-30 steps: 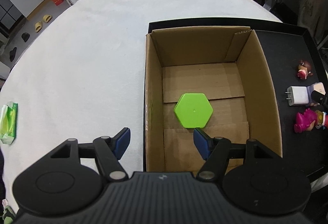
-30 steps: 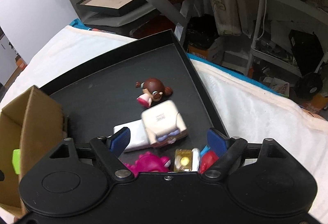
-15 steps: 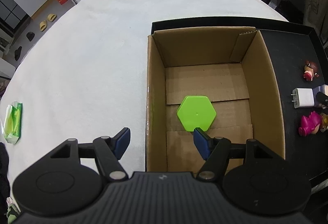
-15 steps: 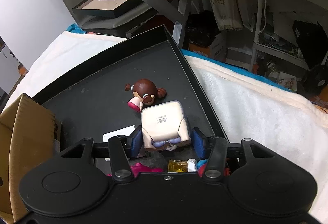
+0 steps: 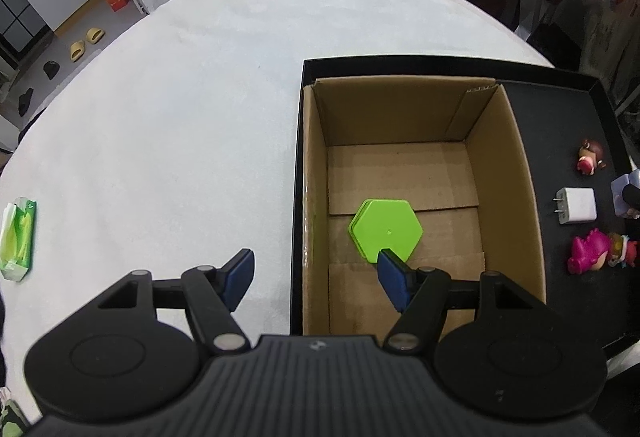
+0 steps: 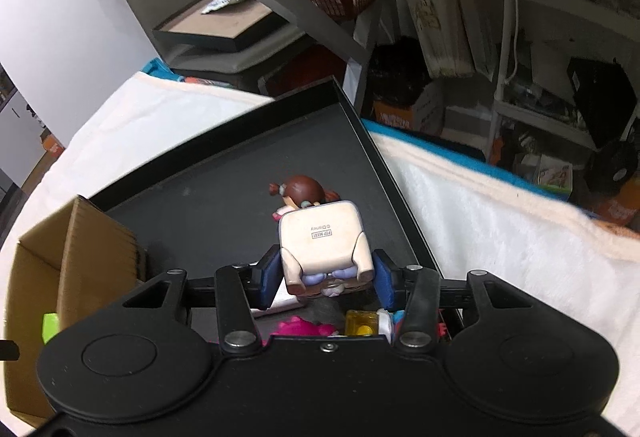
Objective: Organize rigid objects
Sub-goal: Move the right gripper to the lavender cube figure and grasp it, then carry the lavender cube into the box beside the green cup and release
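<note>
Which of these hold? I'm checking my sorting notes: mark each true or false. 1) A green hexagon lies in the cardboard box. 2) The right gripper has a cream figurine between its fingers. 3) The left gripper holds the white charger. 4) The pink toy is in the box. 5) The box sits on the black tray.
1) True: the green hexagon lies on the floor of the box.
2) True: the right gripper is closing on the cream figurine, pads at its sides.
3) False: the left gripper is open and empty; the charger lies on the tray.
4) False: the pink toy is on the tray, beside the box.
5) True.
</note>
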`<move>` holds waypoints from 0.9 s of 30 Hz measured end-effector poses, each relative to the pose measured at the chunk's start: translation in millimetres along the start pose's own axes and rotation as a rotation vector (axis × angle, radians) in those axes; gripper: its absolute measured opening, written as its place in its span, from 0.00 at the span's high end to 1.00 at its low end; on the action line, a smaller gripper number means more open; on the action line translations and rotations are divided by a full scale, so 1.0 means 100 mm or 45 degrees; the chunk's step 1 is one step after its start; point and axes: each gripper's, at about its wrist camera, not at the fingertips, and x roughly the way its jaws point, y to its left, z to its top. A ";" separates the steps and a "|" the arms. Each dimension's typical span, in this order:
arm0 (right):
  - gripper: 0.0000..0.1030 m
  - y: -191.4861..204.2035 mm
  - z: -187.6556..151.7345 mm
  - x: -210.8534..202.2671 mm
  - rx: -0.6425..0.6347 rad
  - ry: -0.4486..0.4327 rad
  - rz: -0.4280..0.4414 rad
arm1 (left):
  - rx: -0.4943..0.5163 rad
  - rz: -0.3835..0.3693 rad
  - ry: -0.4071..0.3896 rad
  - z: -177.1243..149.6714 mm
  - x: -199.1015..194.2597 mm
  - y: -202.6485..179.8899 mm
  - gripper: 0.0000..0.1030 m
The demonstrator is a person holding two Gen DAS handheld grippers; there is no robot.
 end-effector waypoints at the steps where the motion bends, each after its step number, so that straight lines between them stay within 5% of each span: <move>1: 0.56 0.03 0.02 -0.04 -0.006 -0.009 -0.001 | -0.003 -0.007 -0.005 0.00 -0.01 0.01 0.35; 17: 0.56 0.64 0.19 -0.46 -0.177 -0.051 0.069 | -0.001 -0.106 -0.156 -0.07 -0.11 0.16 0.36; 27: 0.56 1.17 0.22 -0.61 -0.306 -0.060 0.107 | -0.070 -0.208 -0.134 -0.12 0.05 0.32 0.42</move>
